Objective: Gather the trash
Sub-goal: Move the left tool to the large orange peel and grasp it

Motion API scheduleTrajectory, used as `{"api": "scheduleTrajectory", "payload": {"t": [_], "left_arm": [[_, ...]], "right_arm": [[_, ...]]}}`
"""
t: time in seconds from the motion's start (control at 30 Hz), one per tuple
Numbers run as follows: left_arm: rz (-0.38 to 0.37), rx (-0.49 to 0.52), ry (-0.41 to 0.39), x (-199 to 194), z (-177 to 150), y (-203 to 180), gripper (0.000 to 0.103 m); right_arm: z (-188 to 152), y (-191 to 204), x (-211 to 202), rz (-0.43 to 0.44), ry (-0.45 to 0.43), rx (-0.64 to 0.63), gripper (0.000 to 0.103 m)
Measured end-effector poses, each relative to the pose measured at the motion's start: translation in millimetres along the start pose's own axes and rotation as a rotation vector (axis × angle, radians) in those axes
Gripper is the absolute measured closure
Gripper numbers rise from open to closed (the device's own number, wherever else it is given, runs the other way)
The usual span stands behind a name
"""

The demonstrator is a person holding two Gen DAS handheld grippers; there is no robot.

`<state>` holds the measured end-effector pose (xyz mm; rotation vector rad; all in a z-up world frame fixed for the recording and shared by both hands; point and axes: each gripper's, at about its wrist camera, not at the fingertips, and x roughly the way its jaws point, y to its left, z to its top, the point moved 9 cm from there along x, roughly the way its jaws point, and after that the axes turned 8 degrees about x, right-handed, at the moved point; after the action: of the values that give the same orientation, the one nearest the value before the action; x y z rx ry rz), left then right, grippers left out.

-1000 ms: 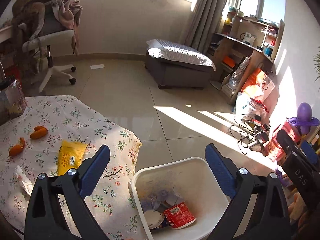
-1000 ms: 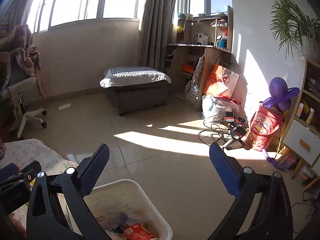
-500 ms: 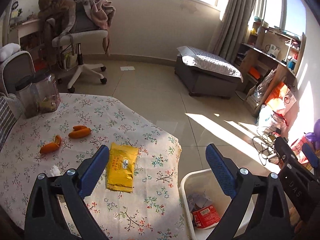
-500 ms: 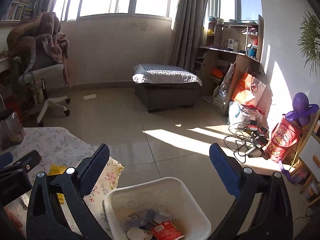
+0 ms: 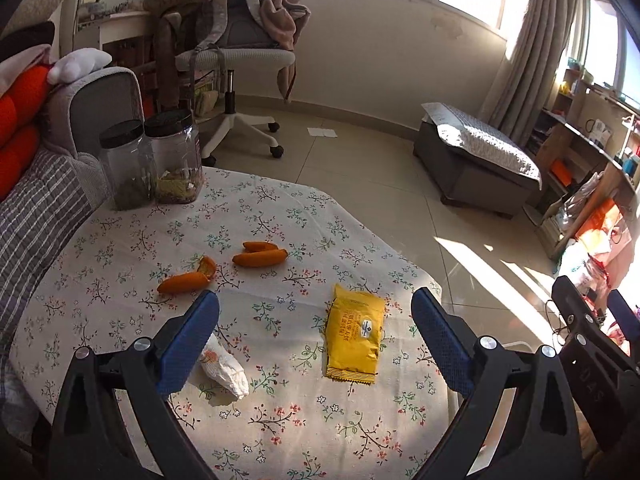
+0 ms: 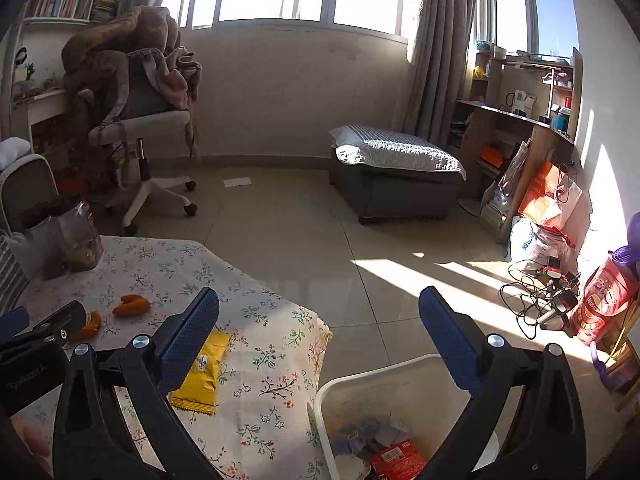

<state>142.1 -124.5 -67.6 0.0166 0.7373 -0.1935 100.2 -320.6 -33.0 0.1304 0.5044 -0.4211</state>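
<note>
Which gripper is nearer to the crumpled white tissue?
Left. The left gripper hangs just above the crumpled white tissue; the right gripper hangs over the trash bin.

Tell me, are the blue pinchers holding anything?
No. The left gripper and right gripper are both open, with nothing between their fingers.

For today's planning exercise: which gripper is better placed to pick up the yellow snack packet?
Left. The open left gripper frames the yellow snack packet on the floral tablecloth; the open right gripper faces the white plastic bin.
</note>
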Motion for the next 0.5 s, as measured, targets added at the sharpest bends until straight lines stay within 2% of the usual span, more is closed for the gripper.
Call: {"api": "scheduleTrajectory", "payload": {"t": [0.13,0.3,0.5], "left_arm": [[0.051,-0.026,0.017,6.7,-5.8,33.6,0.009],[0.122,-0.037,0.077,31.0,-14.0,77.7,0.009],[0.161,0.053,0.187,87.8,-24.1,111.6,0.009]], "right_arm": [[-5.1,29.9,1.8,0.038,0.017,-0.012,0.007],[-12.4,67.9,6.6,0.087,0.051,-0.011,0.007],[-21.9,100.3,16.3,0.132,0.106,-0.004,0.007]]}}
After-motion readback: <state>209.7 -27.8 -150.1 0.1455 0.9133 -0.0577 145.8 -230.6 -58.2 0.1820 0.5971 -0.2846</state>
